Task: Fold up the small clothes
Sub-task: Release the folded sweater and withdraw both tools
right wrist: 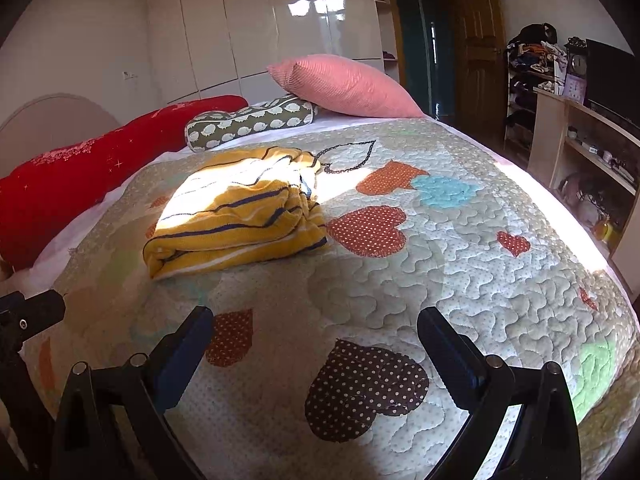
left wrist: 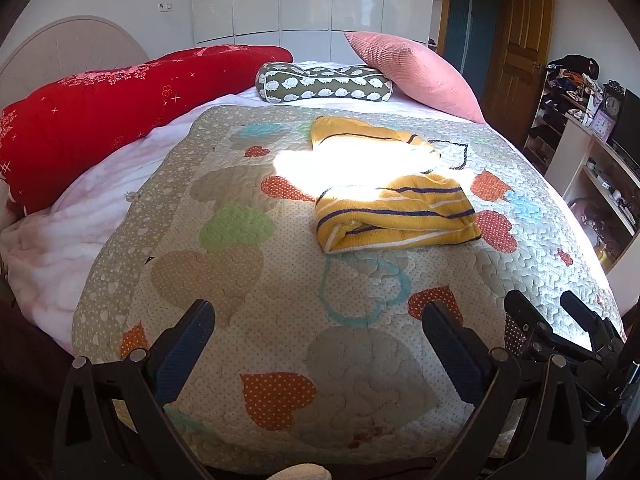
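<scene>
On the bed, atop a quilt (left wrist: pixel 248 320) patched with dotted hearts, lies a yellow striped knit garment (left wrist: pixel 394 216), bunched into a loose heap partly washed out by a bright patch of sun. It sits toward the middle of the quilt, well apart from both tools and short of the pillows at the head: a red bolster (left wrist: pixel 120 96), a green patterned cushion (left wrist: pixel 324 84) and a pink pillow (left wrist: pixel 416 72).

The left tool (left wrist: pixel 320 332) hangs above the near quilt with its fingers spread wide and nothing between them. The right tool (right wrist: pixel 316 336) is likewise spread and empty, hovering over a brown dotted heart; its black frame also shows at the lower right of the left wrist view.

The garment looks light, soft and floppy, a stretchy knit that will sag and drape once lifted, not slippery and not fragile. Its layers are doubled over, so a deep pinch may catch several thicknesses at once. A sensible hold is on a single outer edge or corner, such as the near hem facing the tools, one tool at each end, to spread it flat before folding. Folding seems not yet begun.
</scene>
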A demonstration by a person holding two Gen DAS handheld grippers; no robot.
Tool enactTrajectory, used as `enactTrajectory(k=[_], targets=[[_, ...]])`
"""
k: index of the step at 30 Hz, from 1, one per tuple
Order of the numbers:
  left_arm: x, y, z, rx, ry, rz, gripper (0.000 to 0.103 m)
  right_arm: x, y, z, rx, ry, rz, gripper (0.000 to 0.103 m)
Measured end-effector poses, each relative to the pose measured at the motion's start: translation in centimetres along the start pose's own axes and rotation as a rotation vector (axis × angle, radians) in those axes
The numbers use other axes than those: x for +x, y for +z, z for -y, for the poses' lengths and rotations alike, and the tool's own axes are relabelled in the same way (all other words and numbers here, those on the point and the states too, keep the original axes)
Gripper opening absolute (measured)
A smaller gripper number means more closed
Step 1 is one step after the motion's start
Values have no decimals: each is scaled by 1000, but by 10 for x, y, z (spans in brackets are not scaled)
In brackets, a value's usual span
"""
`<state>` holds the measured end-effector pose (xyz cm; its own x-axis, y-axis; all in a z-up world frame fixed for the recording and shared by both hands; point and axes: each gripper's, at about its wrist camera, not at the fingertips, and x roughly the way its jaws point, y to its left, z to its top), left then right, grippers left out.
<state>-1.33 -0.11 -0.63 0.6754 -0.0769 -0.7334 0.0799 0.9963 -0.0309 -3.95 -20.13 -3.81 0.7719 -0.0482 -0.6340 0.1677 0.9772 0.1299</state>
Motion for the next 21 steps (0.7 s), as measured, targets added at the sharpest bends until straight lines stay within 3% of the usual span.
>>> enactTrajectory(k=[15, 21], targets=[[16, -7, 2, 3, -14, -47, 103, 8, -4, -8, -60, -35, -25, 103], [31, -2, -14, -29, -17, -73, 103, 19, -1, -13, -102, -18, -69, 103]])
